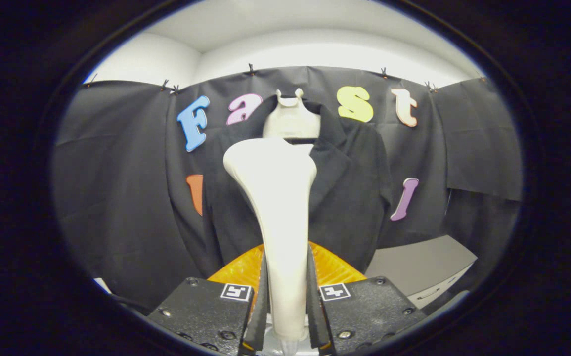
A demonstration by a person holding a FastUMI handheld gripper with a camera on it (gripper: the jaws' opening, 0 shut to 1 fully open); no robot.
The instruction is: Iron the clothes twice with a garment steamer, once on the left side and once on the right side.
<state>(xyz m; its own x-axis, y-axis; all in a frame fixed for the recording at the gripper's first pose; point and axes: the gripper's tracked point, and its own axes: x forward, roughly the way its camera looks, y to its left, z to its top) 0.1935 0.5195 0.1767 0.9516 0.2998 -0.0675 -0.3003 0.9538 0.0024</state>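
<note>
Hanging on the booth wall, a dark jacket (349,198) is seen w/ its left half partly lost against the black cloth behind; its collar sits on a cream hanger (291,121) at the top. Left front panel is mostly hidden by the steamer (275,198), which is held upright betw. the jaws of the hand-held gripper (285,301). Both fingers (260,296) are pressed on the steamer's narrow cream handle, so the gripper is closed on it.

Handling, as judged: steamer is prob. a stiff, smooth plastic shell, moderately heavy toward the head, so slip or twist in the grip is possible; the waist of the handle, where it is taken now, looks the right hold. Jacket is soft, limp cloth and will swing if pushed hard.

Long axis of the steamer runs up and away from the fingers, wide head at the far end, level w/ the jacket's chest, pointed at the jacket. How near the head is to the cloth can't be told. An orange part (332,267) is seen low behind the handle. Right of the jacket, a pale bench (423,267) is seen.
</note>
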